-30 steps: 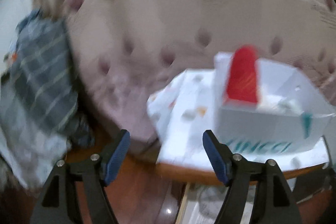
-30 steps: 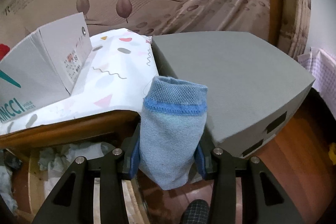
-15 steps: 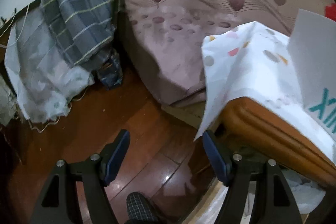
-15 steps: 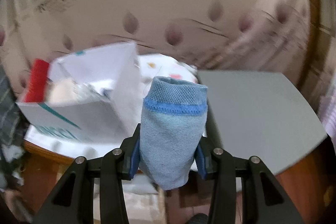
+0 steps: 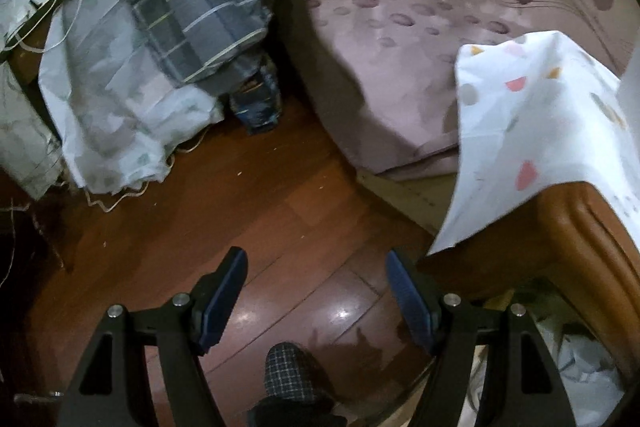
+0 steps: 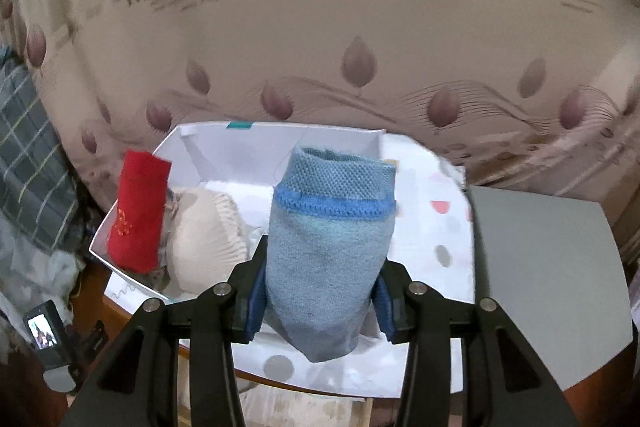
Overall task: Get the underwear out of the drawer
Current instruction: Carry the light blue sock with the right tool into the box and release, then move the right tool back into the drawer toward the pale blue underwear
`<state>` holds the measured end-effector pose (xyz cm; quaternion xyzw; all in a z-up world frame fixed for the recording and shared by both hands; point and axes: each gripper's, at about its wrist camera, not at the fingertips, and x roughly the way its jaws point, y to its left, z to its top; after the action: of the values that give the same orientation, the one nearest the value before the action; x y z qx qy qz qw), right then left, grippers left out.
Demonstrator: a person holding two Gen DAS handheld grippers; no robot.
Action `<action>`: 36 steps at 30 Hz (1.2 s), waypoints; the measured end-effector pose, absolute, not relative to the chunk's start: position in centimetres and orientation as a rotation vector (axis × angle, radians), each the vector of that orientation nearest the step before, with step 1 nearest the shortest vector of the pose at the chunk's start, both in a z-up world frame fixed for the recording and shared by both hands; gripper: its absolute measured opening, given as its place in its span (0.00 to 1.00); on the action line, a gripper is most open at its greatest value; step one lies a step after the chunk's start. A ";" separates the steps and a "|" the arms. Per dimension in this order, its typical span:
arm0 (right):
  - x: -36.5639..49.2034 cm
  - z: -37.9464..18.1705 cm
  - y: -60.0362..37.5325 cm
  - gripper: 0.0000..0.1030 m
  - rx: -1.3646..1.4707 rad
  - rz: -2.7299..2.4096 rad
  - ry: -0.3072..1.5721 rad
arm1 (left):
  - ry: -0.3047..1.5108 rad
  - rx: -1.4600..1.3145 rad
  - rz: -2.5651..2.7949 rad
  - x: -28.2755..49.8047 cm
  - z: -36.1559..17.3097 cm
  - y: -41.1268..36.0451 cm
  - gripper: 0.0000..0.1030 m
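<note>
Right tongs (image 6: 320,291) had swung from the grey box (image 6: 552,267) to above the white box (image 6: 240,143), clamped on the rolled blue underwear (image 6: 328,251). Left tongs (image 5: 316,291) had tipped down, apart and empty, over the wooden floor (image 5: 240,211) beside the cloth-covered bench (image 5: 568,223).

a box (image 6: 280,143) sits on a cloth (image 6: 436,227) on the bench (image 5: 576,227), with a bed (image 6: 360,27) behind. two rolls (image 6: 140,211) lie in the box, left side.
</note>
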<state>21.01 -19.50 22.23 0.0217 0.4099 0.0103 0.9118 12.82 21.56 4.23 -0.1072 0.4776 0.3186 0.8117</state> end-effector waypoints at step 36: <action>8.5 8.2 -10.9 0.76 -0.655 0.339 1.006 | 1.056 -0.386 0.689 12.0 3.7 23.8 0.72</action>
<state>8.46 -10.90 8.21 -0.3069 0.4712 0.1586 0.8116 11.96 23.77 3.68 -0.1793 0.4906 0.3203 0.7903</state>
